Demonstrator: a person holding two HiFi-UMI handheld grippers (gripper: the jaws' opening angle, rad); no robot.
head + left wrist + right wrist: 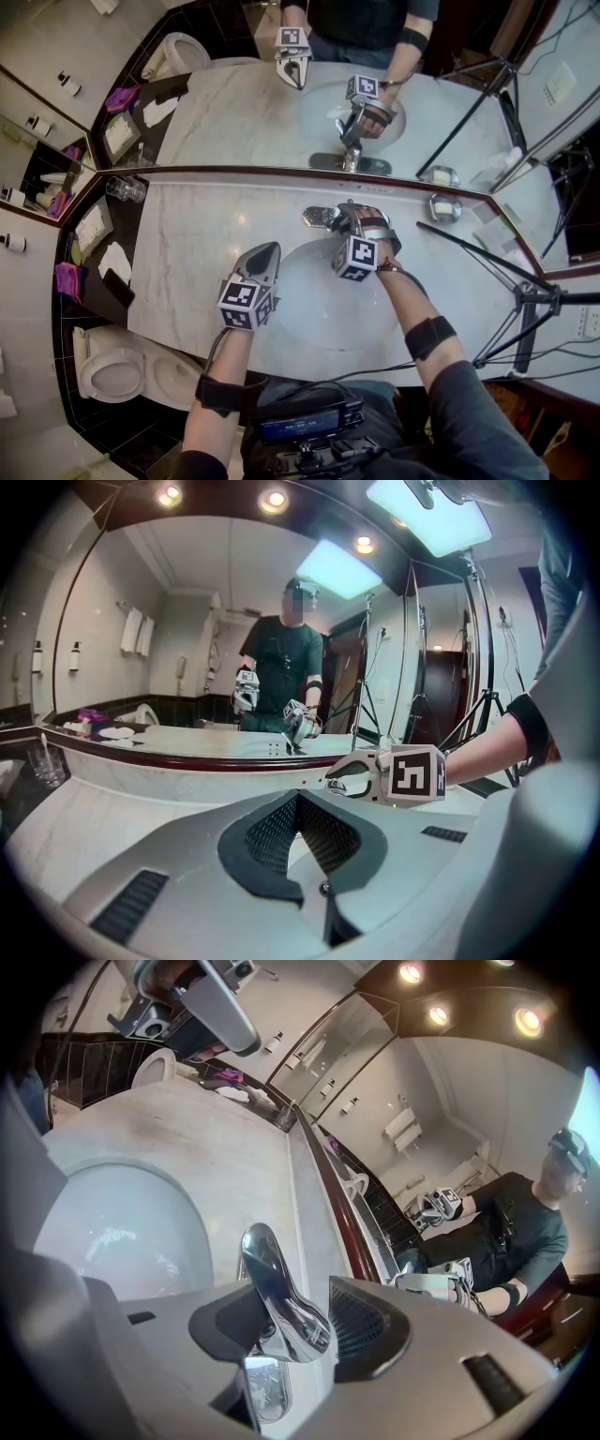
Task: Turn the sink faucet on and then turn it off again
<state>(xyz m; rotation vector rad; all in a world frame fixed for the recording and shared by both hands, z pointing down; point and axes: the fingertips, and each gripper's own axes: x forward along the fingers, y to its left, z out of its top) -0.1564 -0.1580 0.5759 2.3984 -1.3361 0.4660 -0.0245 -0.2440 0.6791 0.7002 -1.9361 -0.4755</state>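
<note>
A chrome faucet (322,217) stands at the back rim of the white oval sink basin (305,286). My right gripper (349,219) reaches over it from the right. In the right gripper view the faucet's shiny lever (277,1297) stands upright between the two dark pads, and my right gripper (295,1330) is shut on it. The basin (122,1232) lies to the left, and no stream of water shows. My left gripper (266,253) hovers over the basin's left rim, away from the faucet. Its jaws (298,803) meet at the tips, holding nothing. The right gripper (352,780) shows beyond them.
A large mirror (262,112) runs along the back of the marble counter (197,244). A glass tumbler (127,189) stands at back left and a small metal dish (444,208) at back right. A tripod (511,291) leans over the right end. A toilet (117,370) sits at lower left.
</note>
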